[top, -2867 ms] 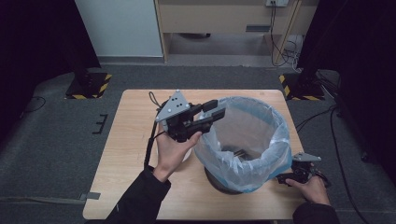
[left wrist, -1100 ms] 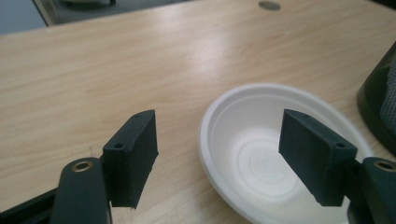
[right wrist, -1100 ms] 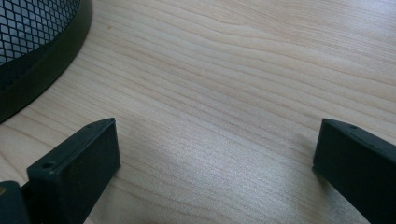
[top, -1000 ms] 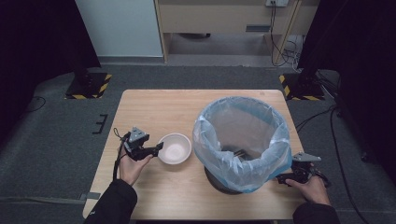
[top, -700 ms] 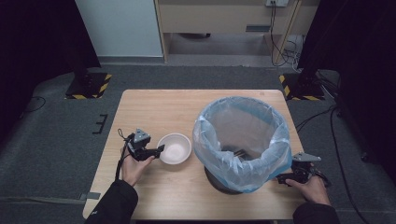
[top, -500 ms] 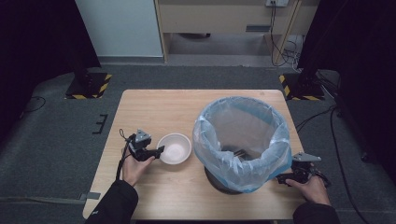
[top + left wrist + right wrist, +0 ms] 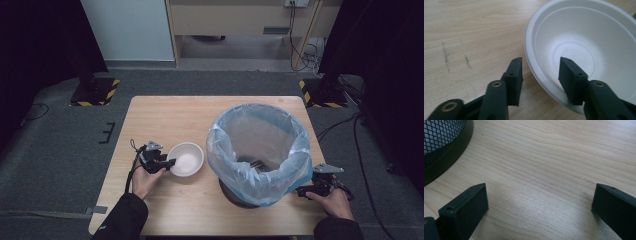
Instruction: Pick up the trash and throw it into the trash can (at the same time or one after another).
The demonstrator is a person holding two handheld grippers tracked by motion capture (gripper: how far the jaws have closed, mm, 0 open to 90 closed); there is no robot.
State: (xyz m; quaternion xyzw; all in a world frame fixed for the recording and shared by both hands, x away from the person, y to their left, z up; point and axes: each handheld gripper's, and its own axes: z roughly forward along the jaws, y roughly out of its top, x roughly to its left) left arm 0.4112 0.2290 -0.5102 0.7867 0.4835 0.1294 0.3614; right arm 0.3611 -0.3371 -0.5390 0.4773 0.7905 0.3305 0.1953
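A white foam bowl [image 7: 187, 159] stands upright and empty on the wooden table [image 7: 165, 115], left of the bin. My left gripper [image 7: 169, 163] is at its left rim. In the left gripper view the bowl [image 7: 584, 45] has its rim between the jaws of the left gripper [image 7: 540, 75], one jaw outside and one inside. The jaws have just been closing, but a gap still shows on both sides of the rim. My right gripper [image 7: 300, 191] rests low at the bin's right foot, and in its own view the right gripper [image 7: 540, 202] stands wide open over bare wood.
A black mesh bin [image 7: 257, 150] with a pale blue liner fills the table's right half, with dark items at its bottom. Its base [image 7: 444, 150] is close to my right gripper. The table's front edge runs just below both hands.
My left gripper came down from the bin's rim to the table, then edged right toward the bowl's rim. The right hand has not moved.
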